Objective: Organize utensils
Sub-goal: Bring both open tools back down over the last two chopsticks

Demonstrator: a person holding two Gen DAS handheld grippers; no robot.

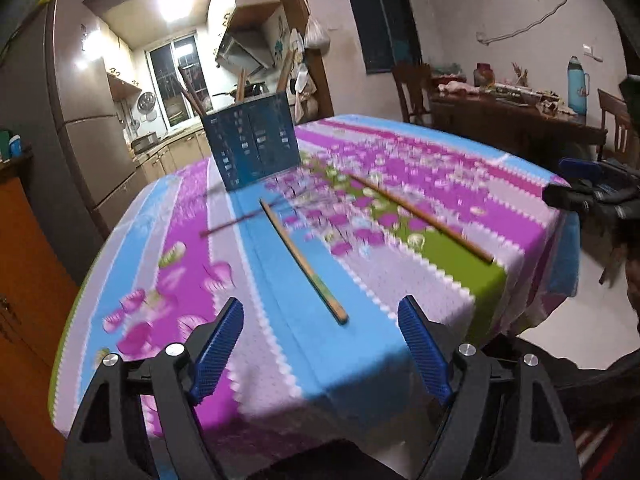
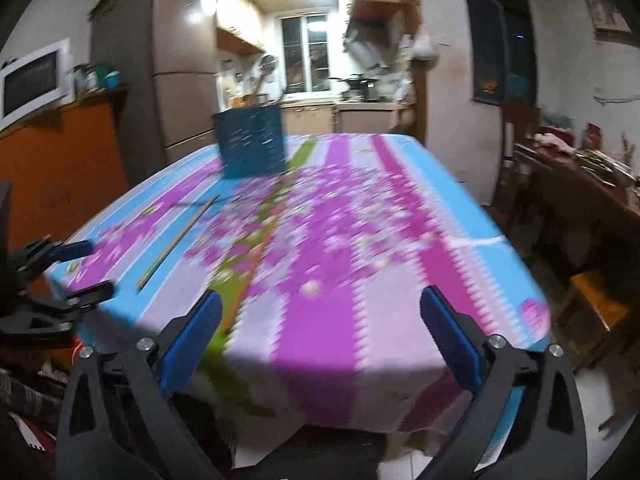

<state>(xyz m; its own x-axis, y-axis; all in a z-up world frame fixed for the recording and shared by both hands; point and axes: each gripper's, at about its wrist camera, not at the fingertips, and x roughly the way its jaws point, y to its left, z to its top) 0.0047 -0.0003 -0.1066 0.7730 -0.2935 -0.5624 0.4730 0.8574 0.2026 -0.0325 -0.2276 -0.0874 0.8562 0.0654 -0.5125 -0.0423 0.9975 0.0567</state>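
Left gripper (image 1: 320, 344): jaws wide, nothing btwn them, hovering at near table edge. Right gripper (image 2: 320, 344): likewise wide and empty.

Two long thin wooden chopsticks flat on striped pink-blue-green tablecloth (image 1: 400, 344): nearer chopstick (image 1: 302, 266) on blue stripe just ahead of left jaws; farther chopstick (image 1: 420, 216) across green patch, well apart from first. Blue perforated plastic utensil holder (image 1: 252, 144) upright at far side, several sticks already in it.

Probably light, stiff, smooth, so prone to roll or pivot in pads. Best pinched across shaft near thick end, jaws square to it. Soft cloth may bunch under pads. Blurred views; finer detail unclear.
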